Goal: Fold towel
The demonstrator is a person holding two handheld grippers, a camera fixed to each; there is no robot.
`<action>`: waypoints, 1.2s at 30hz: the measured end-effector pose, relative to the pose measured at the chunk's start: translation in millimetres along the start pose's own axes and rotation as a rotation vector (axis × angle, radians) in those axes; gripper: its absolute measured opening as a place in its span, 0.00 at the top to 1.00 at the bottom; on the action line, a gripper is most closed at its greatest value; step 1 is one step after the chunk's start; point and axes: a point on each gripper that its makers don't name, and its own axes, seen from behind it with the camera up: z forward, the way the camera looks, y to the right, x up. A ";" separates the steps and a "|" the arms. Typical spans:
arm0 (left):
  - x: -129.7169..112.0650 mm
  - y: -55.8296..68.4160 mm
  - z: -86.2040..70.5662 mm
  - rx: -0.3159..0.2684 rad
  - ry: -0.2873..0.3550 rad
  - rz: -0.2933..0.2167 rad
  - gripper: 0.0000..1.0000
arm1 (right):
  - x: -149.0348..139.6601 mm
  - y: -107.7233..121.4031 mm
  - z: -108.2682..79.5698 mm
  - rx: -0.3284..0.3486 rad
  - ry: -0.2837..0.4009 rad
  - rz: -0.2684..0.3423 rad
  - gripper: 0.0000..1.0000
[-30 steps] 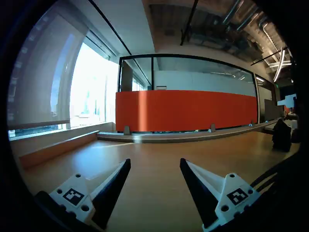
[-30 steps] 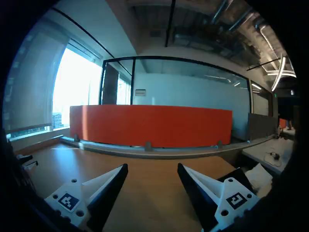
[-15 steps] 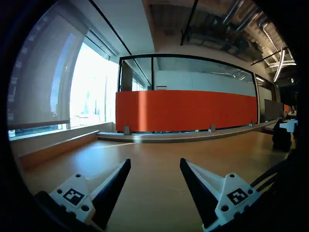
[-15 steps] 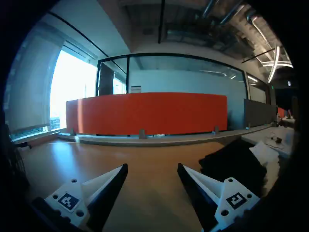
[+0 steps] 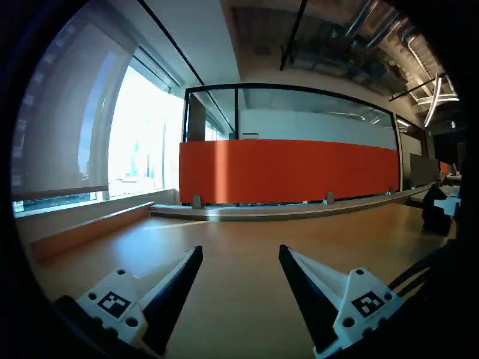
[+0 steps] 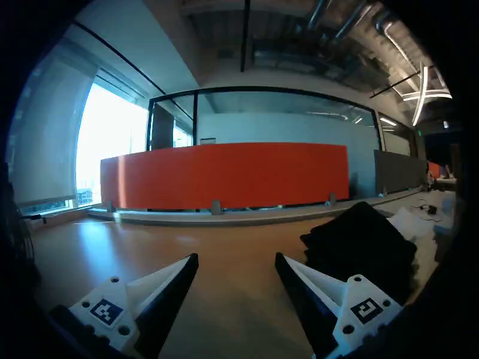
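Observation:
A pile of dark towels (image 6: 362, 245) lies on the wooden table (image 6: 233, 281) to the right in the right gripper view, with white cloth (image 6: 419, 230) beside it. My right gripper (image 6: 236, 263) is open just left of that pile, low over the table, with nothing between its fingers. In the left gripper view my left gripper (image 5: 239, 254) is open over the bare wooden table (image 5: 239, 239), holding nothing. The dark pile (image 5: 436, 218) sits small at the far right there.
An orange partition (image 5: 287, 170) with a metal rail runs along the table's far edge. Large bright windows (image 5: 138, 143) are on the left. A glass wall stands behind the partition. Another desk (image 6: 434, 200) with cables lies at the far right.
The right gripper has swung toward the right, bringing the dark towel pile further into its view. The left gripper has stayed still and open.

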 end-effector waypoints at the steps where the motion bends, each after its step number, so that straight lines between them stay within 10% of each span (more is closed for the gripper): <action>1: -0.1 0.0 0.0 0.000 0.000 0.000 0.06 | 0.5 -0.7 0.0 0.000 0.003 -0.002 0.00; 36: 0.3 -0.3 -0.7 0.000 0.000 0.001 0.06 | 3.9 -10.8 -4.1 0.001 0.022 -0.042 0.00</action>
